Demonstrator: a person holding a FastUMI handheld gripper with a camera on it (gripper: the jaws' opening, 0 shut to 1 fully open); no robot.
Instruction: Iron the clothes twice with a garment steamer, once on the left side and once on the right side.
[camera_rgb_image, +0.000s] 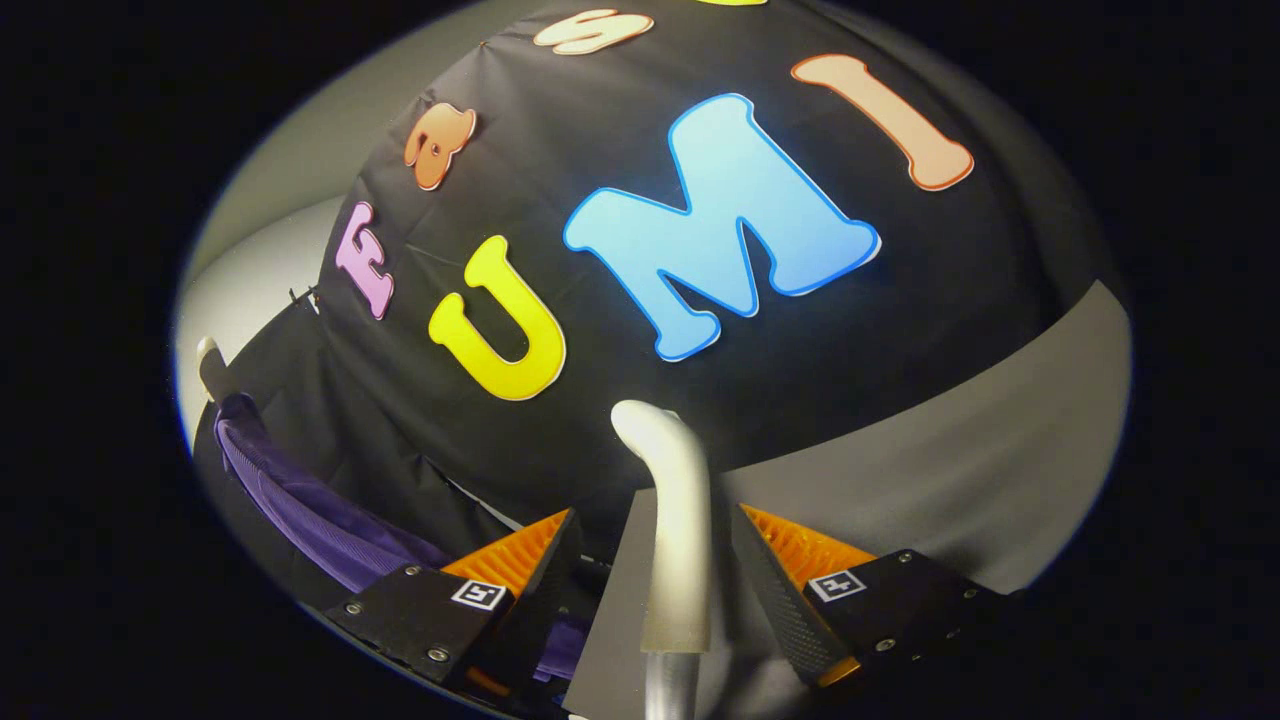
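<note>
1. Pale, curved handle of a garment steamer (672, 520) standing upright between the two fingers, its rounded top bending over just beyond their tips, its lower end joined to a shiny metal tube.
2. Gripper (655, 545) with fingers spread apart, one on each side of the handle; a gap visible on both sides, neither pad pressing on it, so released rather than grasping.
3. Purple garment (310, 510) hanging off to the left of the fingers, folds running down behind the left finger.
4. Light-tipped hanger end (208, 352) poking up at the top of the garment.
5. Black cloth wall (800, 380) filling the space beyond the handle.
6. Grey surface (960, 480) to the right, beyond the right finger.
</note>
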